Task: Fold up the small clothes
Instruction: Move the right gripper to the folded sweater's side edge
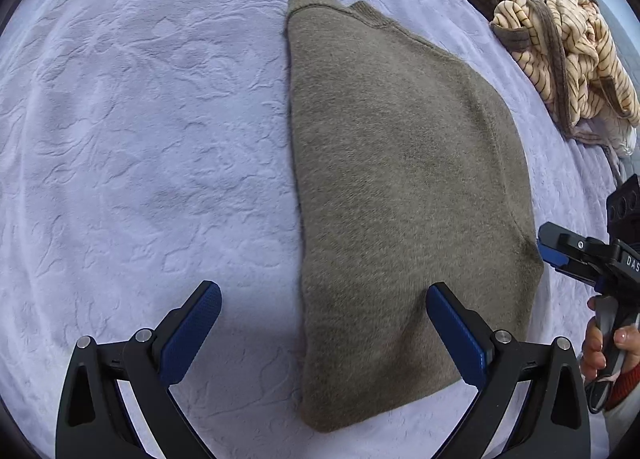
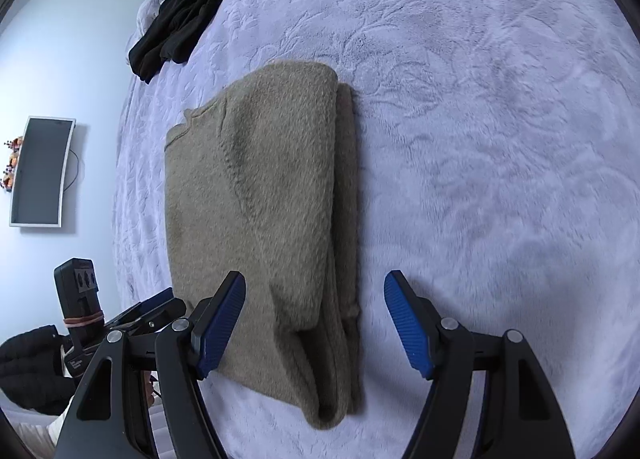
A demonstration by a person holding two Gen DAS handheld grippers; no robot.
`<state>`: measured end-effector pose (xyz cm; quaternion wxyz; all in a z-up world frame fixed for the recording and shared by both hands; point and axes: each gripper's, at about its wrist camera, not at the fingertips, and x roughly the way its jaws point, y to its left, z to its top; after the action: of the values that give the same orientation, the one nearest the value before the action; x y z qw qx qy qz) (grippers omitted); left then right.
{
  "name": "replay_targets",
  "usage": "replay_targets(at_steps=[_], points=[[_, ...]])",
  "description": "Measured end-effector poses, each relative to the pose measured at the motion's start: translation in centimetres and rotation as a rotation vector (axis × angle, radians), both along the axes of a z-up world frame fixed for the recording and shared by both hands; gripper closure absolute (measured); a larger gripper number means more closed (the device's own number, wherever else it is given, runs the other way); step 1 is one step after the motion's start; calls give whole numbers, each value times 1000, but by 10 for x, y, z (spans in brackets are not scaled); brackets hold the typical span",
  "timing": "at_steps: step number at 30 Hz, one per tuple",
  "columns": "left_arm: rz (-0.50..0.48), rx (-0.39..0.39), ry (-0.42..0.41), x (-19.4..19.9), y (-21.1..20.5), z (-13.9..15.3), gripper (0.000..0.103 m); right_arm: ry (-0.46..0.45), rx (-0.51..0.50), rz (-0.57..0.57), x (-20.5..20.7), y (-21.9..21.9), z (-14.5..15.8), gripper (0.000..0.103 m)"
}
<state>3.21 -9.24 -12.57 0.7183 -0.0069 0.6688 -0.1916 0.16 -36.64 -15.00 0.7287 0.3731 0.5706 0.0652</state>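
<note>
The left gripper (image 1: 323, 333) hangs with its blue pads spread wide and nothing between them, straddling the near left edge of the folded brown sweater (image 1: 400, 199). The right gripper (image 2: 315, 323) is likewise released, its jaws parted over the sweater's near end, where the folded layers stack up along the right edge. Seen from the left wrist, the right gripper pokes in from the right edge of the view, just beside the sweater's right side, with the person's right hand (image 1: 600, 343) wrapped around its handle.

The sweater lies flat in a long narrow fold on the lavender embossed bedspread (image 1: 140, 139), about mid-bed. A heap of striped cream and brown clothes (image 1: 560, 51) sits toward the far right edge of the bed. A black garment (image 2: 188, 7) lies along the far left edge. Past that edge, a monitor (image 2: 40, 171) hangs on the wall.
</note>
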Motion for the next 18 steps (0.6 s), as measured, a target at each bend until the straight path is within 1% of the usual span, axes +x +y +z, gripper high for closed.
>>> replay_targets(at_steps=[3,6,8,12,18], points=[[-16,-5,1,2,-7,-4,0,2,6,7,8,-4,-7,28],[-32,-13,5,5,-15,-9,0,-13,39,6,19,-11,-15,28],[-39,-31,8,6,-19,-11,0,-26,77,8,27,-15,-21,28],[-59,-50,5,8,-26,-14,0,-22,144,31,44,-19,-36,28],[-82,-75,3,13,-31,-16,0,-37,179,73,58,-18,-38,27]])
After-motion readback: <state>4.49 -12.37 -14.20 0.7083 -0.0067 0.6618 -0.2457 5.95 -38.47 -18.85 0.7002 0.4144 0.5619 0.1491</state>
